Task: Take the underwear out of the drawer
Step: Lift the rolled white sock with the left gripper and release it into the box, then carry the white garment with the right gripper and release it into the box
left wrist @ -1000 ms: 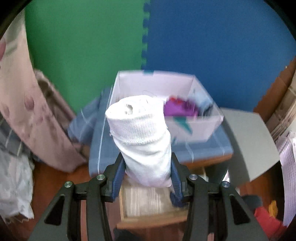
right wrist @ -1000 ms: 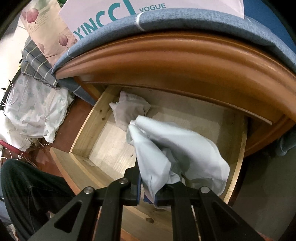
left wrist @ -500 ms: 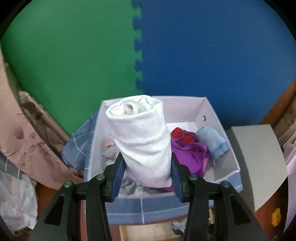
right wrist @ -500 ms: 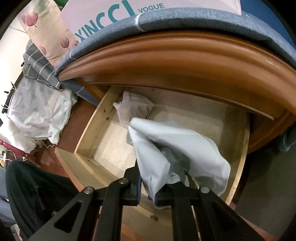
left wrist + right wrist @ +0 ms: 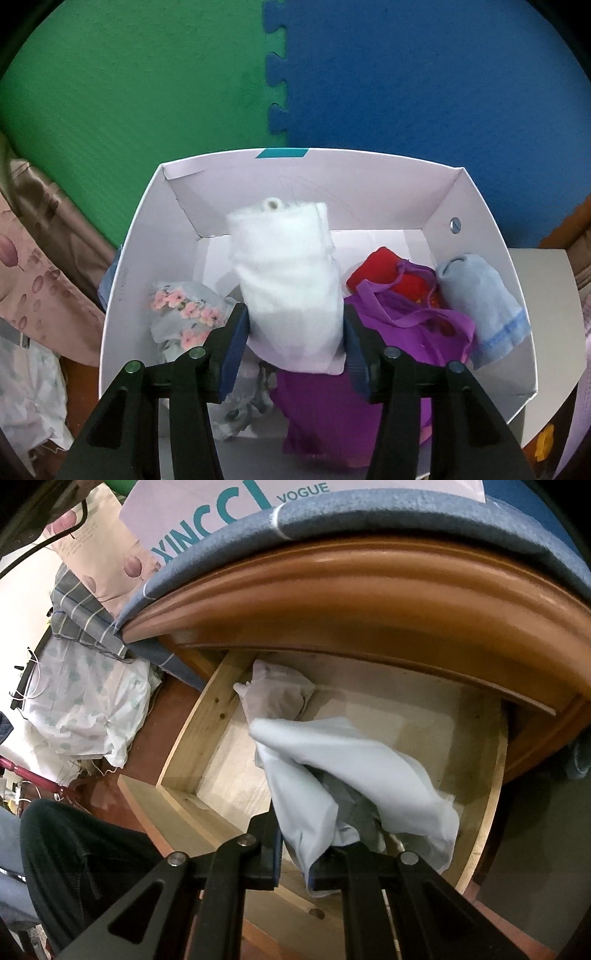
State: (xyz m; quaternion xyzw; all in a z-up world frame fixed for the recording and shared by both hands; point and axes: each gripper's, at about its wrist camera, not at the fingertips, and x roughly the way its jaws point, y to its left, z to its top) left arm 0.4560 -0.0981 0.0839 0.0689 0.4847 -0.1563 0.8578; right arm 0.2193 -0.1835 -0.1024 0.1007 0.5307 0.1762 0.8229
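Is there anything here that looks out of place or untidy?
Nothing looks damaged. The left gripper holds a white roll over the white box; the right gripper holds a pale blue garment above the open drawer, where one crumpled white piece remains.

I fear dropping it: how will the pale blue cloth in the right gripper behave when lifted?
The pale blue cloth looks floppy: it droops in folds around the right gripper. It seems thin, so probably light. A loose corner may catch the drawer edge.

White roll (image 5: 291, 284) now over box (image 5: 480, 206)
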